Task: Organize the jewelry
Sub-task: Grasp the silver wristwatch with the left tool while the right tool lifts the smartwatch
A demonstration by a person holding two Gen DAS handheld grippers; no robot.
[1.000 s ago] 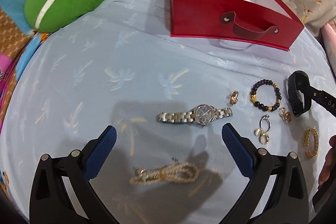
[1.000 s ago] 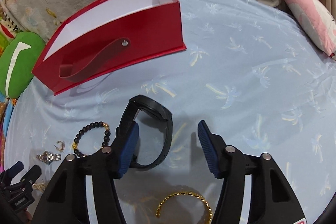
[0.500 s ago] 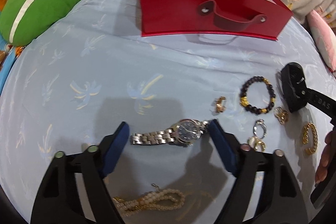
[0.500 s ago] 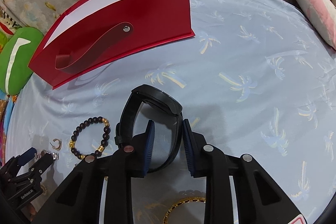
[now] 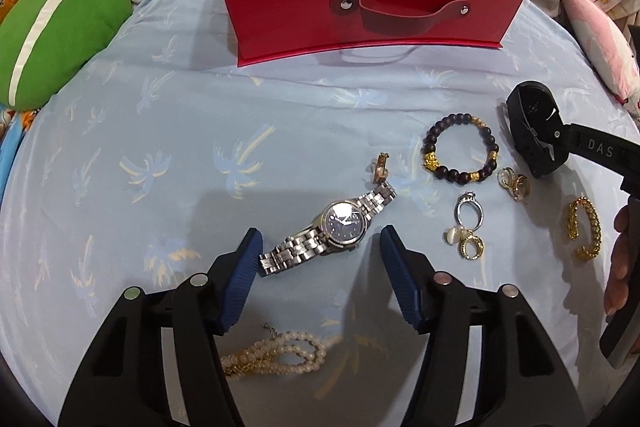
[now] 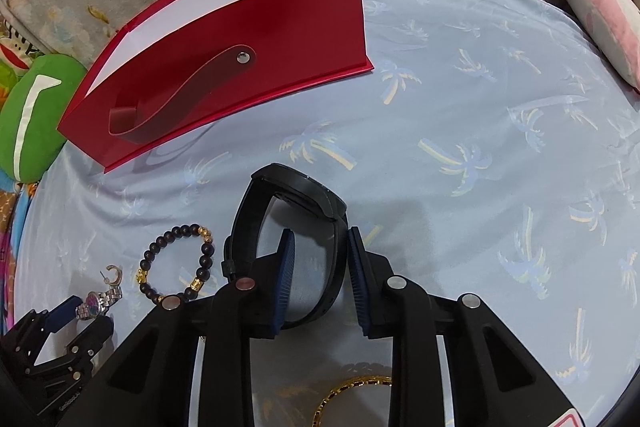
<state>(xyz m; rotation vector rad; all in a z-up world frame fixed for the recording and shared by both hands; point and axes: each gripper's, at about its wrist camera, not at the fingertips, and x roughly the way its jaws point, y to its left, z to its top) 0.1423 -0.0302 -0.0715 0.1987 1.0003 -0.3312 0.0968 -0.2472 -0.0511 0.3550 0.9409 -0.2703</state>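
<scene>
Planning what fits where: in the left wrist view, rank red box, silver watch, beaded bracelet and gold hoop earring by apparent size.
1. red box
2. silver watch, nearer the camera
3. beaded bracelet, a close call with the watch
4. gold hoop earring

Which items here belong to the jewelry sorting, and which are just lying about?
Job:
silver watch
black watch
beaded bracelet
pearl bracelet
gold bangle
rings
red box

Lying about:
green cushion
pink pillow

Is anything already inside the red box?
No, the red box shows only bare white inner walls in the left wrist view; its floor is hidden.
</scene>
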